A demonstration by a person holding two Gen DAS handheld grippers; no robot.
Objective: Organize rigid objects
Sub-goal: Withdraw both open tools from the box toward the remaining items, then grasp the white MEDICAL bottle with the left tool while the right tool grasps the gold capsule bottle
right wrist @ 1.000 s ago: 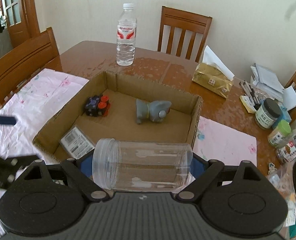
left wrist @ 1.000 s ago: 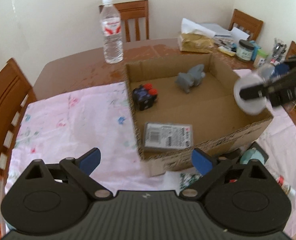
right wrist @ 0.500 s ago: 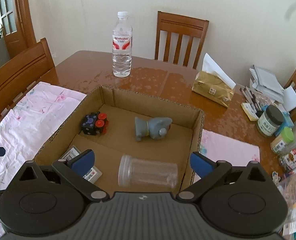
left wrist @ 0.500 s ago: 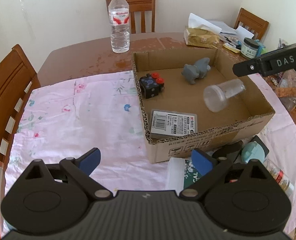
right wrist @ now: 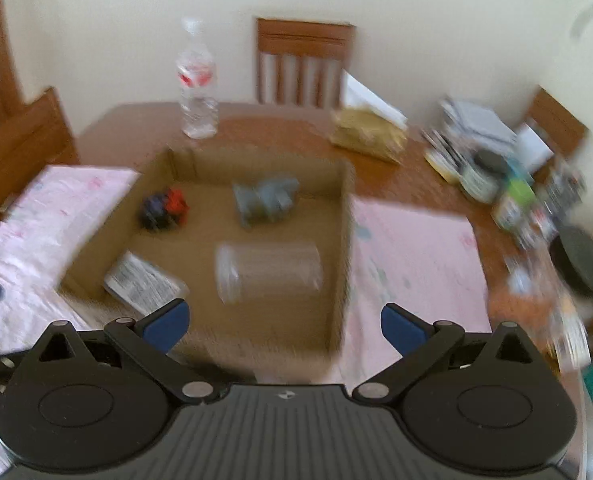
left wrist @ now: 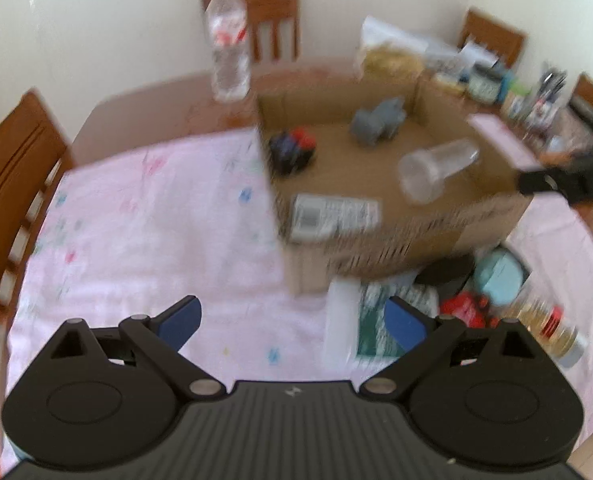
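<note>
Wooden chairs (right wrist: pixel 304 64) stand round a brown table (right wrist: pixel 136 124) by a pale wall. Most of the table has a pink cloth (left wrist: pixel 144 220) on it. On the cloth, out in front of both tools, sits an open box (right wrist: pixel 346 216).

Inside the box lies a clear jar (right wrist: pixel 268 276) on its side, just ahead of the right gripper (right wrist: pixel 282 326). That tool's blue tips are spread as wide as they go, they have just been opening, and nothing is between them. The jar is free of them.

Farther in is a gray toy (right wrist: pixel 264 198). To its left is a small black and red toy (right wrist: pixel 164 208). A flat pack (right wrist: pixel 144 282) lies in the near left corner.

Past the box stands a water bottle (right wrist: pixel 196 92).

The left gripper (left wrist: pixel 292 322) hangs over the cloth, its tips spread too and holding nothing. More small things lie to its right, too blurry to tell.
</note>
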